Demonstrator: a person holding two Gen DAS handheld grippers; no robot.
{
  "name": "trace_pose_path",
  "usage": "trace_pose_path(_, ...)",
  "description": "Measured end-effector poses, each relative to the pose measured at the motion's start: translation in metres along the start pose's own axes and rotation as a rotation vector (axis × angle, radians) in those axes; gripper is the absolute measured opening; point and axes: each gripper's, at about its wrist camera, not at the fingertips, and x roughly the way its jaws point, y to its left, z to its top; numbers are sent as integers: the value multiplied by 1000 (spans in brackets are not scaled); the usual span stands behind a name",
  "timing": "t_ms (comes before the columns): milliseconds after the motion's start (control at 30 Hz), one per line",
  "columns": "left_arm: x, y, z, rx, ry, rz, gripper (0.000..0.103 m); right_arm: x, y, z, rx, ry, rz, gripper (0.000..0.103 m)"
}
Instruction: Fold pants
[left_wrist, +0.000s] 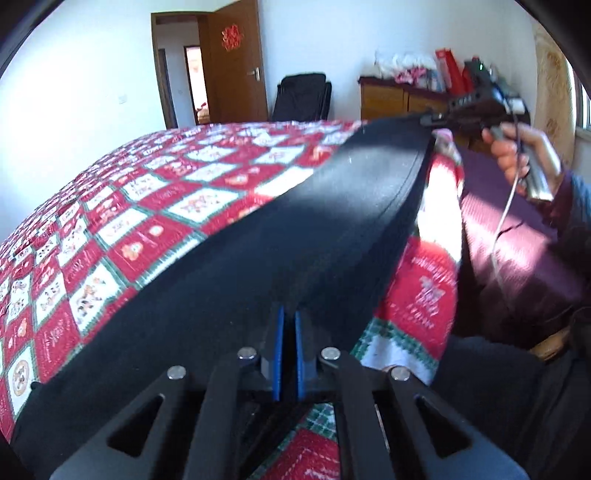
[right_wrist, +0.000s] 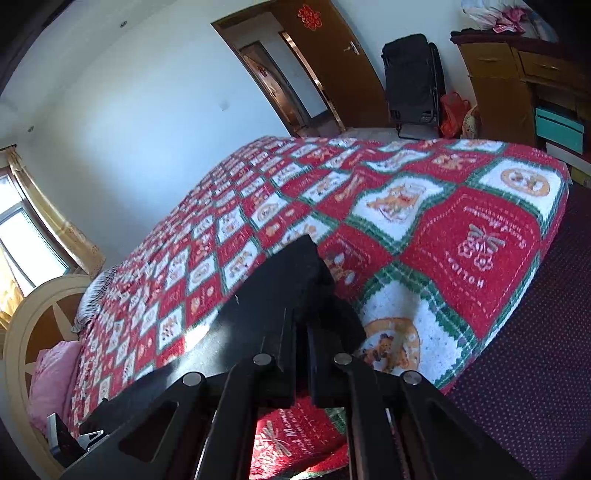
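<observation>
Black pants (left_wrist: 295, 229) hang stretched in a long band above the bed's edge, from one gripper to the other. At the bottom of the left wrist view, my left gripper (left_wrist: 289, 319) is shut on the near end, its blue pads (left_wrist: 277, 350) pinching the cloth. At the far end a hand (left_wrist: 517, 155) holds my right gripper (left_wrist: 430, 119), which is shut on the other end. In the right wrist view the right gripper (right_wrist: 301, 325) clamps a bunched fold of the pants (right_wrist: 266, 295), and the cloth runs off to the lower left.
The bed carries a red, white and green patchwork quilt (right_wrist: 424, 221). Dark purple carpet (right_wrist: 535, 332) lies beside it. A headboard (right_wrist: 33, 325) and pink pillow (right_wrist: 51, 380) are at the far end. A black chair (left_wrist: 301, 98), wooden cabinet (left_wrist: 391, 99) and open door line the wall.
</observation>
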Motion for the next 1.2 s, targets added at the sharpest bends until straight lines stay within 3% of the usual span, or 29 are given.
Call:
trace_pose_path(300, 25, -9, -25, -26, 81, -72, 6, 11, -17, -11, 16, 65, -42, 4)
trace_pose_path(567, 16, -5, -23, -56, 47, -79, 6, -17, 5, -5, -57, 2, -28, 4)
trace_pose_path(700, 20, -5, -27, -65, 62, -112, 6, 3, -16, -10, -7, 57, -69, 4)
trace_pose_path(900, 20, -5, -28, -60, 67, -115, 7, -1, -21, -6, 6, 52, -49, 8)
trace_pose_path(933, 18, -6, -28, -53, 64, -114, 11, -3, -22, -4, 16, 44, -60, 12)
trace_pose_path(1000, 13, -7, -28, -44, 58, -93, 22, -14, -23, 0, 24, -5, -127, 38)
trace_pose_path(1067, 4, -5, -28, -53, 24, -78, 50, -32, -20, 3, 23, -97, -195, 43)
trace_pose_path(1133, -6, 1, -28, -77, -20, -64, 63, -46, -10, 6, 2, -155, -182, 43)
trace_pose_path(1200, -13, 6, -26, -93, -45, -65, 64, -49, 7, 7, -45, -177, -124, 43)
